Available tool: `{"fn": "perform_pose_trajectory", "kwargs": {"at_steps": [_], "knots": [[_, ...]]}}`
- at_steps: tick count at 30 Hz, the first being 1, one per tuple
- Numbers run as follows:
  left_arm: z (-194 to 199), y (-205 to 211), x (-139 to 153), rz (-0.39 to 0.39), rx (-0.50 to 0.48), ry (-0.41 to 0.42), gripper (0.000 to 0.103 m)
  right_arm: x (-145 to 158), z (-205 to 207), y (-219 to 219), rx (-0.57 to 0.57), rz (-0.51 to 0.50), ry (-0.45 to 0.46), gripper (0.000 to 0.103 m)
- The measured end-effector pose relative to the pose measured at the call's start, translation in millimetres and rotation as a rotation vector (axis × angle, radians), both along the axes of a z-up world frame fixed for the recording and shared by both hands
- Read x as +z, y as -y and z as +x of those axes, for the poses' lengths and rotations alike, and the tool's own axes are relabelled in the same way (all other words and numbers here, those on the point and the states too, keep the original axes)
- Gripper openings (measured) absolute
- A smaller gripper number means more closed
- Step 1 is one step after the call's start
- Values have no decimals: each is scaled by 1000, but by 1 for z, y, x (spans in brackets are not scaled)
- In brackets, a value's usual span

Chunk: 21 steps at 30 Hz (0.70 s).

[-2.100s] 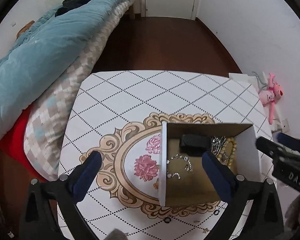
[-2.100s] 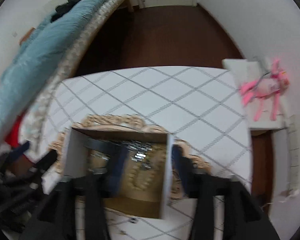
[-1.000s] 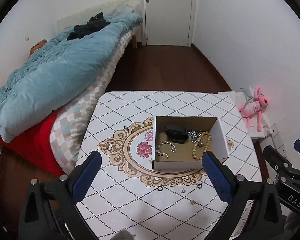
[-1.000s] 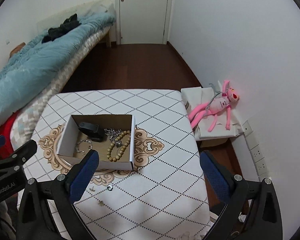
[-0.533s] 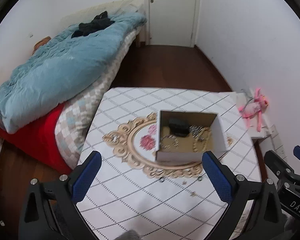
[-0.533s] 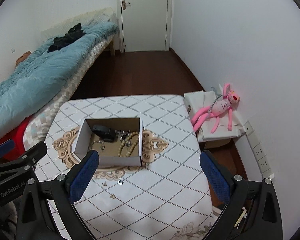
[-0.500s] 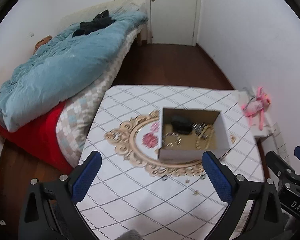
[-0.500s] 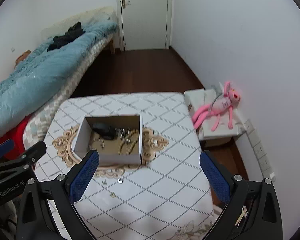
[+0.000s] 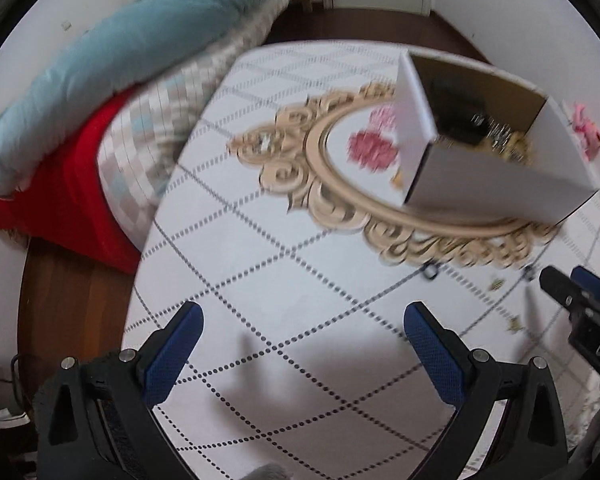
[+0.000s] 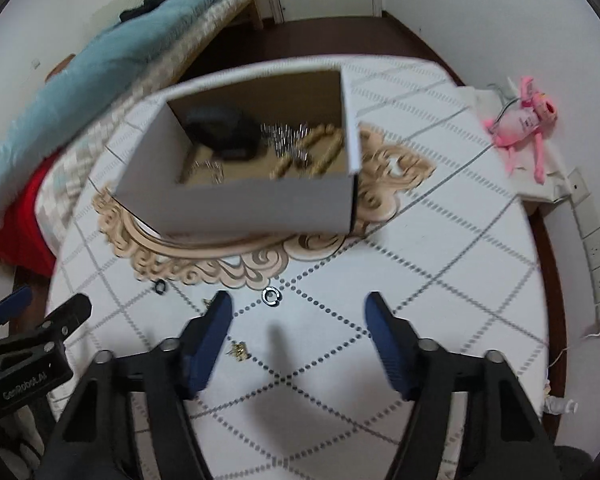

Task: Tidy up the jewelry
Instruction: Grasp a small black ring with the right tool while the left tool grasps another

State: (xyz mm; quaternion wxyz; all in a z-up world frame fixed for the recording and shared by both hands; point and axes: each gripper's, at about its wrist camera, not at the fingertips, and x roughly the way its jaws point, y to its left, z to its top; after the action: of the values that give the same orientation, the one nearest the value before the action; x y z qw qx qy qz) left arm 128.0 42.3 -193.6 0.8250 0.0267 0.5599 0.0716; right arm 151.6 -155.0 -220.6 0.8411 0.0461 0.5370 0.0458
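A white cardboard box (image 10: 240,200) stands on the patterned table (image 10: 440,280) and holds a black item (image 10: 224,130), a silver chain (image 10: 288,136) and a bead bracelet (image 10: 320,152). It also shows in the left wrist view (image 9: 496,184). A silver ring (image 10: 271,295), a black ring (image 10: 160,287) and a small gold piece (image 10: 239,350) lie loose on the table in front of the box. My right gripper (image 10: 298,336) is open and empty, low over the table just short of the silver ring. My left gripper (image 9: 300,344) is open and empty over bare tablecloth.
A bed with a blue duvet (image 9: 120,56) and a red sheet (image 9: 60,200) runs along the table's left edge. A pink plush toy (image 10: 528,120) lies on a low stand at the right. A power strip (image 10: 598,256) sits by the right wall.
Both grippers have dropped from high above the table to just over it, close to the box and the loose pieces. Both stay open.
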Motion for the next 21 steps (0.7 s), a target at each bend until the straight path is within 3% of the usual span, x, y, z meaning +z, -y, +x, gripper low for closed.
{"fn": "perform_pose_trajectory", "kwargs": {"at_steps": [6,9,13,19,21], "knots": [[3,1,-20,-6,-2,-40,103,-21,6,-13,21,-30,4,51],[6,3,-24,-8,-9,-42,103,-23,7,-20,45,-68,22,41],[10,10,-25,-9,-24,-39,103,-24,5,-29,78,-135,50,13],[19,25,-24,-57,-64,-21,101,-16,3,-10,20,-79,50,13],[21,32,-23,-61,-91,-13,92,-12,0,1,-8,-66,49,13]]}}
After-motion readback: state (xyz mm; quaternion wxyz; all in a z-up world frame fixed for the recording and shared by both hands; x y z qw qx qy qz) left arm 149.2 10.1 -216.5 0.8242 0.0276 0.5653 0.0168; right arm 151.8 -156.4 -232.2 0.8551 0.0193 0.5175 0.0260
